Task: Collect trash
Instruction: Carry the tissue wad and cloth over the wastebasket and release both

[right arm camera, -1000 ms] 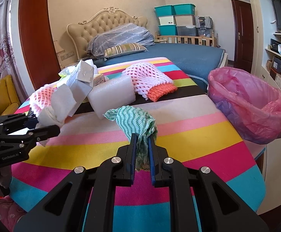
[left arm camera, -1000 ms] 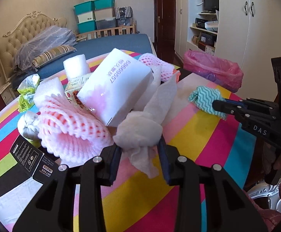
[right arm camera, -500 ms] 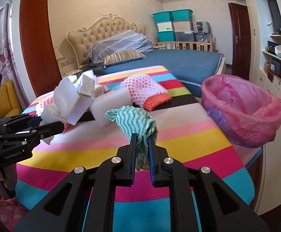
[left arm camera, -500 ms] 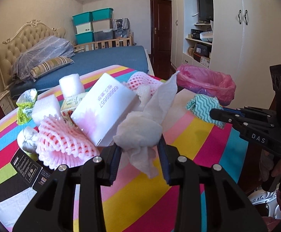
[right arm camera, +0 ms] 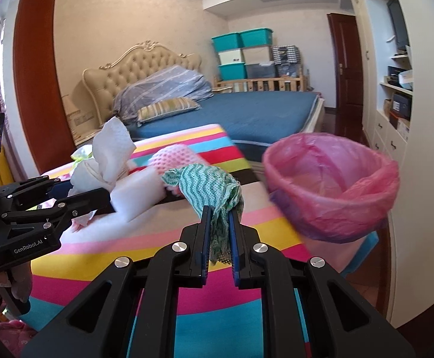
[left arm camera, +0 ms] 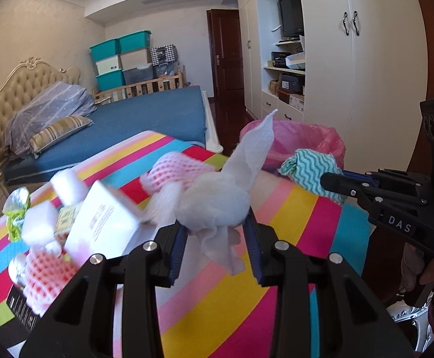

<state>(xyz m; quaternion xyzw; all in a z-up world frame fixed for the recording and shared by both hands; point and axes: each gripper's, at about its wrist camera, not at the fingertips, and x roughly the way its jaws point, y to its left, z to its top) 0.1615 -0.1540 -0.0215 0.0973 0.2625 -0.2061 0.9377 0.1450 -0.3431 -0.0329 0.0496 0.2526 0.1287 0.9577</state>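
Note:
My left gripper [left arm camera: 215, 235] is shut on a crumpled white tissue [left arm camera: 217, 205], held above the striped table [left arm camera: 276, 217]; one corner of the tissue sticks up. My right gripper [right arm camera: 220, 232] is shut on a teal wavy-patterned cloth [right arm camera: 211, 182], also lifted off the table. In the left wrist view that cloth [left arm camera: 309, 170] hangs from the right gripper's tips [left arm camera: 333, 180] just in front of the bin. The bin lined with a pink bag [right arm camera: 330, 179] stands past the table's far right edge, mouth open. The left gripper [right arm camera: 97, 197] with its tissue [right arm camera: 106, 155] shows at the left of the right wrist view.
More trash lies on the table's left: a white box [left arm camera: 103, 223], pink foam nets [left arm camera: 175, 170], white foam blocks [left arm camera: 38, 223], a green wrapper [left arm camera: 15, 208], a black carton [left arm camera: 20, 307]. A blue bed [left arm camera: 133, 119] is behind; white cupboards [left arm camera: 381, 74] stand right of the bin.
Both grippers have risen and moved toward the pink-bagged bin, carrying the tissue and the teal cloth. The bin looks nearer and the trash pile has slid down and left in the left wrist view.

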